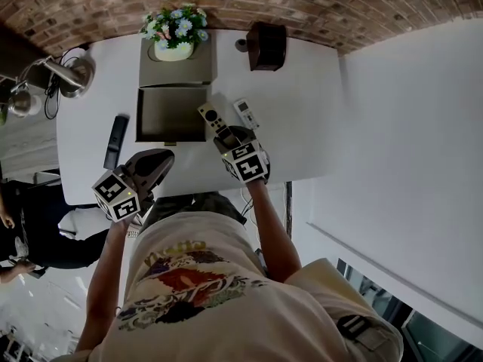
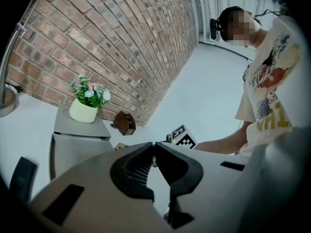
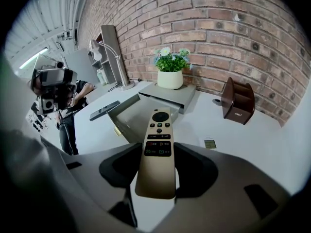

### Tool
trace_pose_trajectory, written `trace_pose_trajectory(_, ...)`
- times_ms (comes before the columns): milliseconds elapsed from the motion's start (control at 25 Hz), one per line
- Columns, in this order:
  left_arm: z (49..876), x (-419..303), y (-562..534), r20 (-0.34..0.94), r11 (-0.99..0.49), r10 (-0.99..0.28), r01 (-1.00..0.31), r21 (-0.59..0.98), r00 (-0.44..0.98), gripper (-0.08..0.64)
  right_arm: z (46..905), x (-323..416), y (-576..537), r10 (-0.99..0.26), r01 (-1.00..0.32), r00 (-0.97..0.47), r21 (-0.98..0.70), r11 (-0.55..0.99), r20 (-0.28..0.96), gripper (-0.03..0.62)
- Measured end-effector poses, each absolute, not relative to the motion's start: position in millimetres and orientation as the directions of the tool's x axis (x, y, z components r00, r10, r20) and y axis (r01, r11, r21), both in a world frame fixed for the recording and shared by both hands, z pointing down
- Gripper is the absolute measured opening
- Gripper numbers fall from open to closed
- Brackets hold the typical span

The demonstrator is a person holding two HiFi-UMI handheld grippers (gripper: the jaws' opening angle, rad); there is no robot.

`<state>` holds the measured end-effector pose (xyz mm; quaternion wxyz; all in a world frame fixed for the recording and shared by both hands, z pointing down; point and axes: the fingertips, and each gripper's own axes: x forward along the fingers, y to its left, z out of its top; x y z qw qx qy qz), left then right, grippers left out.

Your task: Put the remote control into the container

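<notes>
over white table, right gripper pinches the remote low down; left gripper closed, empty. overhang may lever it loose.

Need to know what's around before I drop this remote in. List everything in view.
gold remote: one, gold, gripped in the right tongs, off the table
container: one, grey, open, mid-table, looks empty
flower pot: one, white, on the grey top behind the container
holder: one, brown, by the wall, right of the pot
white remote: one, on the table right of the container
black remote: one, on the table left of the container
lamp: one, silver, table's left end
table: one, white
wall: brick, behind the table
bystander: one, dark clothes, left of the table
left tongs: shut, empty
right tongs: closed on the gold remote
</notes>
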<state>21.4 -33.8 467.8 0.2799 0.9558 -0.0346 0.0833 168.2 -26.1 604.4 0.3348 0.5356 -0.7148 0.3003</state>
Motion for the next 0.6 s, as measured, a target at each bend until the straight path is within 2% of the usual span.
trace_pose_trajectory(600, 467.9, -11.1, -38.7, 0.143, -0.847, -0.043, -0.112, 0.52, 0.989, 0.005, 596.5, 125.9, -39.2, -0.561, -0.948, -0.238, -0.065, 0.311, 0.793, 0.212)
